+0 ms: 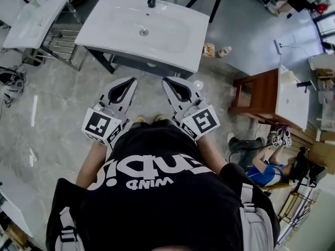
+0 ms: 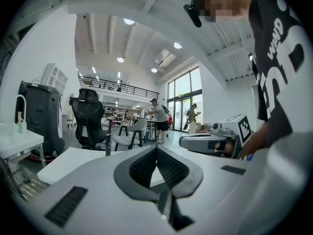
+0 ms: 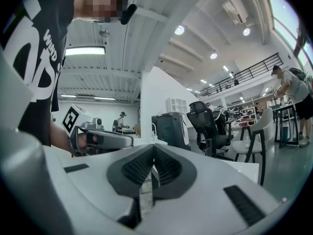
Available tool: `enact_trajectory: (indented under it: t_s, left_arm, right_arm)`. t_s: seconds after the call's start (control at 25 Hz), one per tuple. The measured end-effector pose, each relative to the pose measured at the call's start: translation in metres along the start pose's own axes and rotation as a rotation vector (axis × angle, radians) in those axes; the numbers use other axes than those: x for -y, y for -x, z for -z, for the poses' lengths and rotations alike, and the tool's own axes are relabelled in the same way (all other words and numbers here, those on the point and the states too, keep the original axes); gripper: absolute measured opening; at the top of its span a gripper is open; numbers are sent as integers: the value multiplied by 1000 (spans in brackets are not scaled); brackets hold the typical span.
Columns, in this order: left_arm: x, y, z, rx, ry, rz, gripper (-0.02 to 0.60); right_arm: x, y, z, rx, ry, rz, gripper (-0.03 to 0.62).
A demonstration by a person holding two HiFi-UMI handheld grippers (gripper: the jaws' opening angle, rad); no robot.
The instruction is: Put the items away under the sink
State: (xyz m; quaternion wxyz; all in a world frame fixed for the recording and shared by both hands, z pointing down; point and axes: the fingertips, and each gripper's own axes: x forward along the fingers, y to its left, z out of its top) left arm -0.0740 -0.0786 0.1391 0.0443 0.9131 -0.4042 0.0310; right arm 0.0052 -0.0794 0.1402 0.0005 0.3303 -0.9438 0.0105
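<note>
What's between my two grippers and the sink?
Head view: only a strip of bare grey floor separates the left gripper and right gripper from the sink.

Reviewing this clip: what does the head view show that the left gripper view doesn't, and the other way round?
Only the head view shows the sink's drain, a small bottle on the floor beside the sink, a wooden cabinet and a person sitting on the floor. Only the left gripper view shows the ceiling lights, a black office chair and people standing by the tall windows. Both show the white sink top, the black T-shirt, the left hand-held gripper and the right hand-held gripper.
</note>
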Motion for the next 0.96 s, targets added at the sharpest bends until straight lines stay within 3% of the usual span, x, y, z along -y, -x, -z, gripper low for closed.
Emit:
enact_trajectory:
  t_s: [0.96]
  left_arm:
    - [0, -5, -8, 30, 16, -32, 18]
  right_arm:
    - [1, -5, -6, 24, -11, -51, 17]
